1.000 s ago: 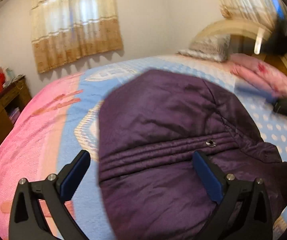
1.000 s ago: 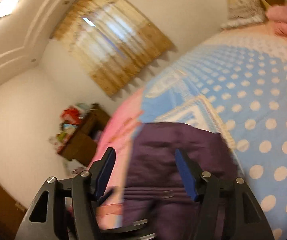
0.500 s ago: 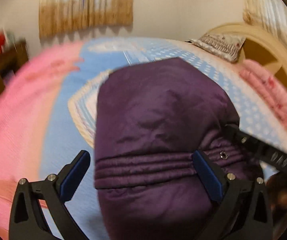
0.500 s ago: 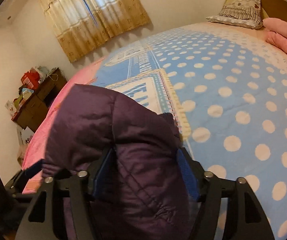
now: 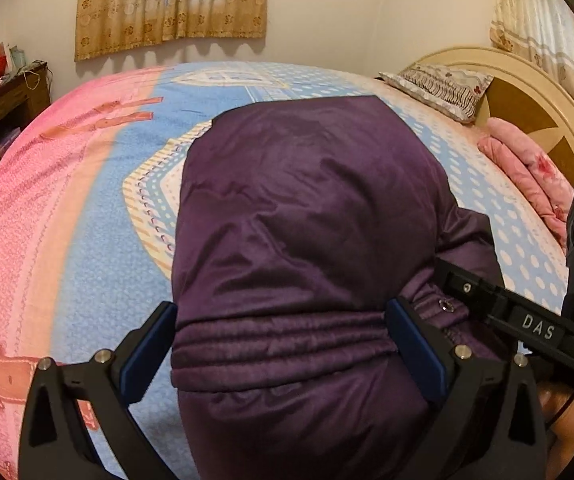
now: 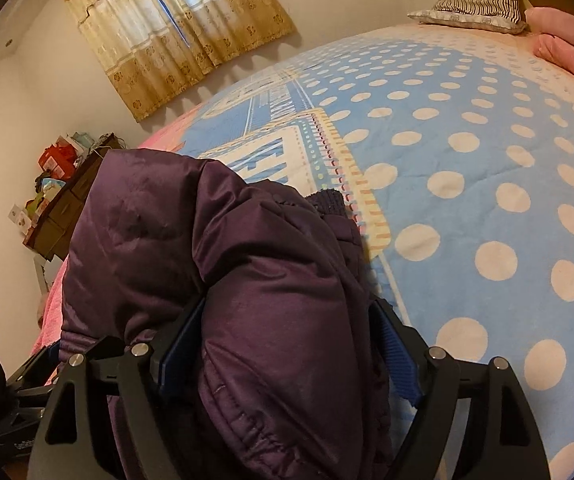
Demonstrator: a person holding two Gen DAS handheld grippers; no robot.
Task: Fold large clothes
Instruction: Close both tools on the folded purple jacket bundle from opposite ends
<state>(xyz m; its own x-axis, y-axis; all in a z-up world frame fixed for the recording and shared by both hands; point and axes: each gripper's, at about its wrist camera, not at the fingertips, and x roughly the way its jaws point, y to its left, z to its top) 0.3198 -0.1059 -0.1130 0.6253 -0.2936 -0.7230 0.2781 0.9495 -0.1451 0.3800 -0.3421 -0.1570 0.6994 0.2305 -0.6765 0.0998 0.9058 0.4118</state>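
On the bed (image 5: 87, 208), near its foot edge, a purple padded jacket (image 5: 307, 220) is lying folded into a thick bundle over the blue and pink cover, and a person is standing at that edge with a pair of tongs in each hand. Both pairs are pointing down at the near end of the bundle. The left tongs (image 5: 281, 340) are standing wide, their blue pads flanking the ribbed hem band on either side; the fabric is bulging between them, but I cannot see the pads biting in, so I am reading them as released. The right tongs (image 6: 287, 344) are straddling the puffy fold on the jacket's right side, and their jaws are spreading at this moment, letting the padding spring back between them instead of pinching it. To my eye the step in hand is the laying down of a fold and the letting go. Doing it well is asking for patience: padded cloth like this is likely to puff up and creep open, so both pairs should be drawing straight back toward the person, clear of the hem, without dragging the top layer along. A snap fastener (image 5: 445, 304) is sitting just beside the left tongs' right pad and could be catching on the way out. Far off, the pillow (image 5: 439, 84) and a pink blanket (image 5: 527, 168) are lying by the headboard, well apart from the work.
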